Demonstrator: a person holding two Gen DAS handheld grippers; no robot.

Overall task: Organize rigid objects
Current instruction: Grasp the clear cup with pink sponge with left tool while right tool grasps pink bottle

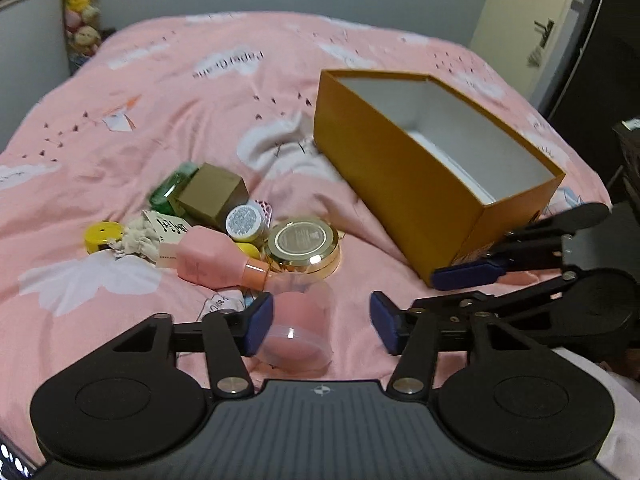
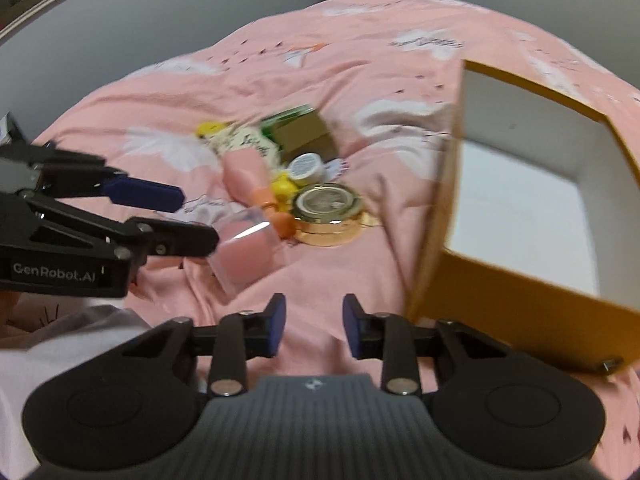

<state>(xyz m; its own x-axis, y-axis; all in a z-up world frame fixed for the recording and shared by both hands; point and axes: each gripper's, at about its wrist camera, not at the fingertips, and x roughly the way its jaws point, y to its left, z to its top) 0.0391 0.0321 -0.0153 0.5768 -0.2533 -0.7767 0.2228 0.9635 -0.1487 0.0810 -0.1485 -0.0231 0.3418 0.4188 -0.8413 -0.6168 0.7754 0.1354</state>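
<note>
Nearest the lens, the left tongs [image 1: 322, 322] are spread wide beside a pink jar [image 1: 298, 330], which lies on the bed [image 1: 160, 92]. Behind it, cosmetics are heaped. Rightward, an orange box [image 1: 404, 200] stands unfilled; the right tongs [image 2: 314, 326] are parted, gripping nothing.

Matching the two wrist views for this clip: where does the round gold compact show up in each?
Left wrist view: gold compact sits at centre, at the right end of the pile, left of the orange box.
Right wrist view: gold compact sits at centre, left of the orange box.
Shared landmark: the pink bottle, whose cap lies beside the compact in both.
</note>
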